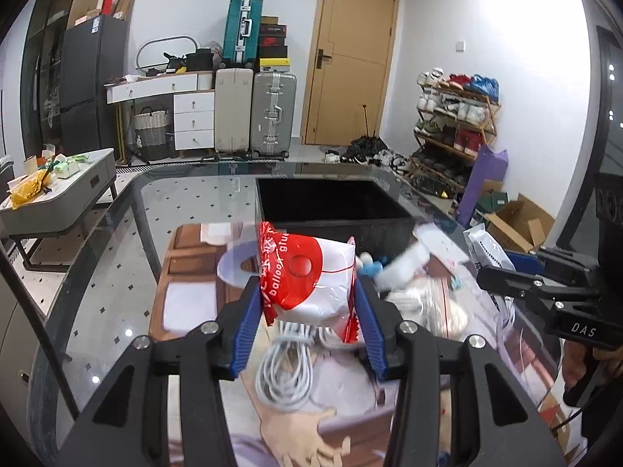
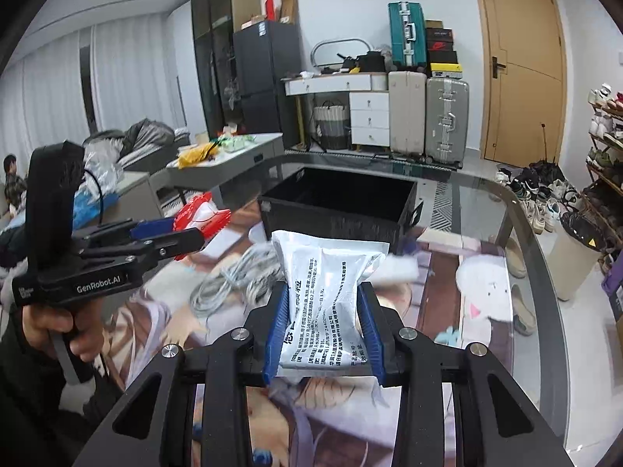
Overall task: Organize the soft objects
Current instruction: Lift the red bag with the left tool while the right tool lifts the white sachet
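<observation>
My left gripper point(image 1: 307, 292) is shut on a red and white plastic packet point(image 1: 307, 272) and holds it above the glass table. In the right wrist view that same packet point(image 2: 202, 214) shows at the left, pinched in the left gripper point(image 2: 194, 233). My right gripper point(image 2: 325, 292) is shut on a silver foil pouch with black print point(image 2: 327, 276), also lifted off the table. The right gripper's body appears at the right of the left wrist view, its jaws pointing left at the foil pouch point(image 1: 486, 249). An open black bin point(image 1: 331, 206) stands just beyond both packets.
A coil of grey cable point(image 1: 288, 369) lies on the table below the left gripper. Clear zip bags and small soft items point(image 1: 420, 295) are heaped in front of the bin. The glass table edge point(image 2: 545, 272) curves along the right. A person's hand point(image 2: 50, 323) grips the left handle.
</observation>
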`<state>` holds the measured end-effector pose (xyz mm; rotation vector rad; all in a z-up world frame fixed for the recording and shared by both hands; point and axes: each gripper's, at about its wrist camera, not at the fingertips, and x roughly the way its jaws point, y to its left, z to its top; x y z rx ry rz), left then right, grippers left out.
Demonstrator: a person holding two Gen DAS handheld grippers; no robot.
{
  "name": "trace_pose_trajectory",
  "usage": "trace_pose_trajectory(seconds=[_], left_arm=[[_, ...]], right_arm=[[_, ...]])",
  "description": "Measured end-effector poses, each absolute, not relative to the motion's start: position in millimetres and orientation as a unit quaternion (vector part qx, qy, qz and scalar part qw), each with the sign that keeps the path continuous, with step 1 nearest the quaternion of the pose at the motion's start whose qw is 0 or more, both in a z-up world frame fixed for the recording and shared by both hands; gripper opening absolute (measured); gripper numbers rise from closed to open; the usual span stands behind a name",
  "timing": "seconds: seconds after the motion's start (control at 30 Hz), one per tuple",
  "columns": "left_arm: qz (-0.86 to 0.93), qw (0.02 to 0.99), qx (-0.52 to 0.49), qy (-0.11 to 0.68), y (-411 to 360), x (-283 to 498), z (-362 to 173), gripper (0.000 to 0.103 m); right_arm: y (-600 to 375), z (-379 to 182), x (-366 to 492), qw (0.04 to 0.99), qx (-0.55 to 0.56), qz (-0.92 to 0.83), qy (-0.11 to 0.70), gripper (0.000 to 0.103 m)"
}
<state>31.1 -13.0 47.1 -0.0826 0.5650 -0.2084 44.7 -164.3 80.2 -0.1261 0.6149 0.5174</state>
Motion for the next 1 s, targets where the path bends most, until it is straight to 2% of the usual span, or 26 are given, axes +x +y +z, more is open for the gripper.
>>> trace_pose_trajectory(seconds=[1.0], left_arm=[[-0.092,0.958,-0.055,0.265,-1.4,106.7,74.1,0.047]], right_arm=[[-147.8,108.7,142.4,0.926,-0.041,0.236,0.291,0.036]])
